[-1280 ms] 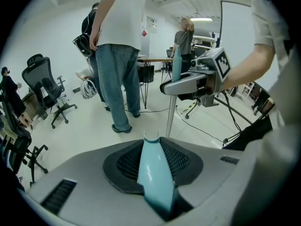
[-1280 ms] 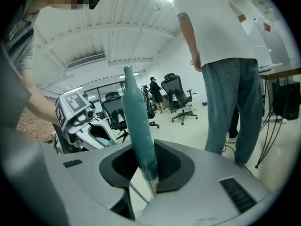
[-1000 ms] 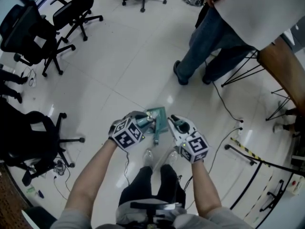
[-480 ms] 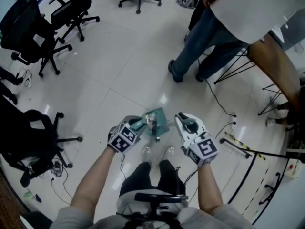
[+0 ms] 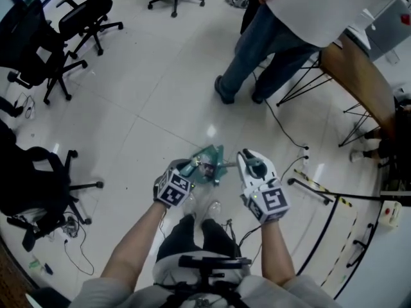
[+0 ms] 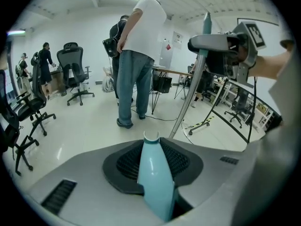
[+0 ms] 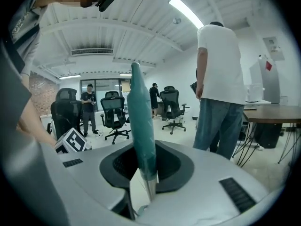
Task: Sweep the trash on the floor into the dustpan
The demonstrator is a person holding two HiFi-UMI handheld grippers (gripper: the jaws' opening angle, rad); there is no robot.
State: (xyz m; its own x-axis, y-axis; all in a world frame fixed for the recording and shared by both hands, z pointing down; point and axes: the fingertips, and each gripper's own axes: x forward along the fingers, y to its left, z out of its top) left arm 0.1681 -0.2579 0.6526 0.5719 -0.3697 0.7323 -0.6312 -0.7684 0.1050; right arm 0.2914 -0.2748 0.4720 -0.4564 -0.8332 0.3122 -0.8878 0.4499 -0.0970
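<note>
Dustpan of teal plastic (image 5: pixel 207 160) sits low, just ahead of the person's feet and between the two grippers; whether it touches the floor cannot be told. It looks light and rigid, and probably a little slick. Its pale blue tapered plastic handle (image 6: pixel 153 173) is the sensible place to hold it. The left gripper (image 6: pixel 151 147) has its jaws closed partway, both pads pressed on that handle.

The broom is slimmer: a bare metal shaft (image 6: pixel 187 100) capped by a dark teal grip sleeve (image 7: pixel 141 121). It is likely light but long and prone to swing, so the sleeve offers the surest hold. The right gripper (image 7: pixel 143 166) has its jaws clamped narrowly on the sleeve's lower end.

Around them is a large open office. The glossy white tiled floor (image 5: pixel 148 88) should let debris slide easily; no trash can be made out on it. A standing person in jeans and a white shirt (image 5: pixel 270 37) is near, beside a wooden table (image 5: pixel 359 76). Black wheeled office chairs (image 5: pixel 38 50) stand at the left, and thin black cables (image 5: pixel 289 130) trail at the right.
</note>
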